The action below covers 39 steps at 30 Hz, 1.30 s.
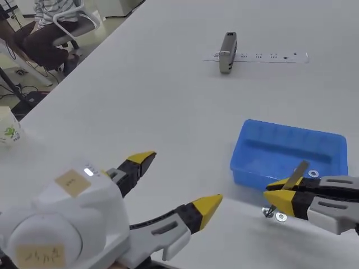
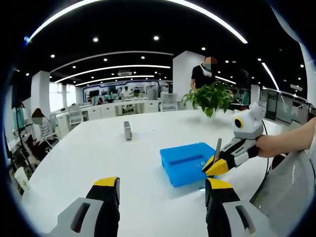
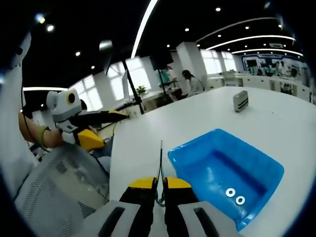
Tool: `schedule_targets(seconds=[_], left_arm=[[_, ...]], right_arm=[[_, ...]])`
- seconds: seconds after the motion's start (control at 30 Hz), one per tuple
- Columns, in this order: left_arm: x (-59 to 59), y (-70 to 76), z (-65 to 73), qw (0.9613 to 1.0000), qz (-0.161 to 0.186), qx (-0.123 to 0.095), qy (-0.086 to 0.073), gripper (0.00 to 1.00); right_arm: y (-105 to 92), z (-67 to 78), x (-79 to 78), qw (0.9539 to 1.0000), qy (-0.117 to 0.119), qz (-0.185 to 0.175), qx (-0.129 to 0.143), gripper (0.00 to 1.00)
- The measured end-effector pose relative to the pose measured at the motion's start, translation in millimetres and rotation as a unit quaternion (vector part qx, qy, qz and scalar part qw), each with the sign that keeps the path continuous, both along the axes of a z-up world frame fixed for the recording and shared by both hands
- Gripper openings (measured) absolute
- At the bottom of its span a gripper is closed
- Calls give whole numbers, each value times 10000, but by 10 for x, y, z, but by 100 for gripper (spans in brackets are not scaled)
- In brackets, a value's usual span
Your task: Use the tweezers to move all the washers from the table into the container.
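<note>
The blue container [image 1: 291, 147] stands on the white table at the right, with a washer [image 1: 313, 174] on its floor. My right gripper [image 1: 273, 193] is just in front of its near wall, shut on grey tweezers [image 1: 295, 175]. A loose washer [image 1: 281, 217] lies on the table under that gripper. In the right gripper view the tweezers [image 3: 160, 160] stick up from my right gripper [image 3: 160, 183], and two washers [image 3: 235, 196] lie in the container [image 3: 197, 160]. My left gripper [image 1: 180, 179] hangs open at the lower left, its jaws wide apart, left gripper [image 2: 162, 190] holding nothing.
A white power strip [image 1: 263, 56] with a grey plug block [image 1: 227, 51] lies at the far side of the table. A paper cup [image 1: 8, 130] stands at the left edge. A person sits in a chair [image 1: 53, 28] beyond the far left corner.
</note>
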State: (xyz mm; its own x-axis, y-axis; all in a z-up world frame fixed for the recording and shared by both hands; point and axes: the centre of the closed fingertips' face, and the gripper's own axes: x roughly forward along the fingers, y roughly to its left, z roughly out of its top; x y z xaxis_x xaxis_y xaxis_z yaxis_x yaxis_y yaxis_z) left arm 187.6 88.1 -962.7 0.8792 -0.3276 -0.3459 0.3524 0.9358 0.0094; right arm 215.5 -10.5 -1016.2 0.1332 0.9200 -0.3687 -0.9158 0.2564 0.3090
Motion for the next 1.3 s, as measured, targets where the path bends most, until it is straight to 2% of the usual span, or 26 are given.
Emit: schedule_targets(seconds=[0.5, 0.6, 0.77, 0.9, 1.03, 1.17, 1.23, 1.3], left_arm=[[-2, -6, -9, 10000, -11, 14, 19, 70], [-2, -9, -7, 10000, -18, 9, 14, 70], [-1, -5, -9, 10000, -17, 21, 16, 70], [0, -5, -8, 10000, -15, 20, 13, 70], [1, -3, -9, 10000, -11, 22, 15, 70], [2, -5, -14, 10000, -13, 24, 25, 70], [2, -4, -16, 10000, -16, 24, 30, 70], [3, -1, -20, 10000, -13, 33, 36, 70]], right_arm=[[-65, 446, 78, 9977, -92, -293, 606, 2], [-75, 525, 136, 9967, -139, -349, 722, 2], [-106, 600, 297, 9939, -88, -550, 948, 2], [-141, 606, 446, 9911, -3, -794, 1065, 2], [-163, 565, 574, 9894, 38, -988, 1063, 2], [-211, 455, 726, 9889, -152, -1255, 784, 2], [-205, 402, 766, 9890, -123, -1274, 738, 2], [-212, 323, 805, 9896, -156, -1309, 573, 2]])
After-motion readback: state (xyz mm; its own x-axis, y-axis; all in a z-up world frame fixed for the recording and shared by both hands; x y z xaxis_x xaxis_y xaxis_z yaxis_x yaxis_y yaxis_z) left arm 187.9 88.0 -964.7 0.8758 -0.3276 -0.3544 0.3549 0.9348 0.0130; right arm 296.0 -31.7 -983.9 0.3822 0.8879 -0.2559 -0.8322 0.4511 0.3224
